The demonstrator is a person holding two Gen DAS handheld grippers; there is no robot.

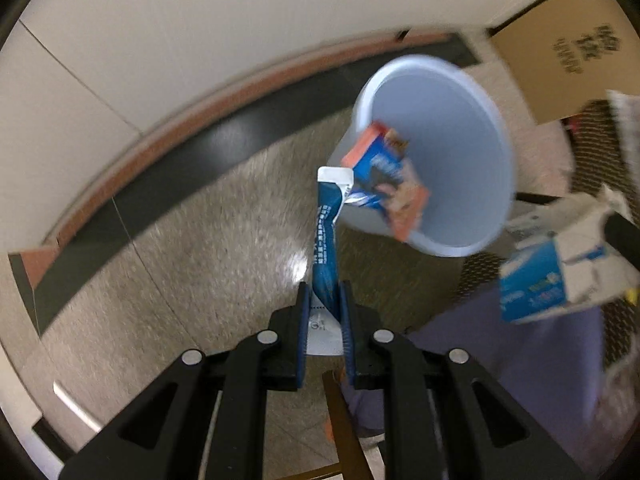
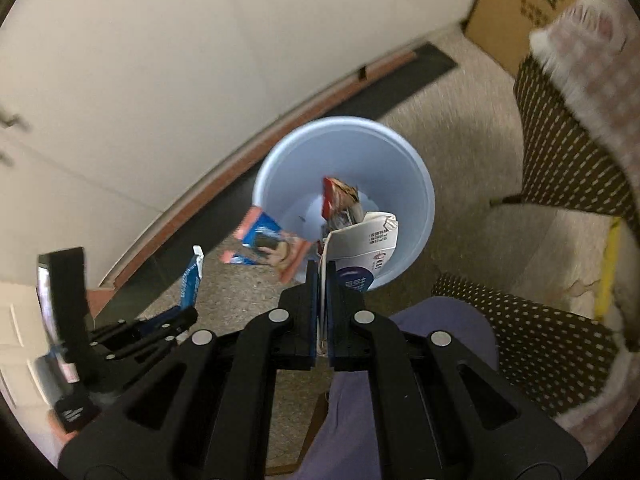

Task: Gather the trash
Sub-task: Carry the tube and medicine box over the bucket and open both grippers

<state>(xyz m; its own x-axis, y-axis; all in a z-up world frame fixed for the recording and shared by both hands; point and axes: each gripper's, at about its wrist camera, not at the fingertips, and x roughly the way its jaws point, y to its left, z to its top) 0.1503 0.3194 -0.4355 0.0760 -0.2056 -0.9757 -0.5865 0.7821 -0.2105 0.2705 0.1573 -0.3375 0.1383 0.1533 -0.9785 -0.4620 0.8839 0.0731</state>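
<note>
A pale blue bin [image 1: 460, 152] stands on the speckled floor near the wall; it also shows in the right wrist view [image 2: 400, 184]. My left gripper [image 1: 325, 300] is shut on a twisted blue and white wrapper [image 1: 326, 232], held short of the bin. An orange and blue snack box [image 1: 384, 172] is in the air at the bin's near rim, also in the right wrist view [image 2: 272, 246]. My right gripper [image 2: 322, 276] is shut on a white and blue carton [image 2: 364, 244] held over the bin's near edge. A red packet [image 2: 338, 196] lies inside the bin.
A cardboard box [image 1: 560, 60] stands by the wall at the right. A dark dotted chair [image 2: 560, 152] with a fluffy blanket [image 2: 592, 48] is to the right. A purple trouser leg [image 2: 360, 392] is below the grippers. A dark strip [image 1: 140, 200] runs along the wall.
</note>
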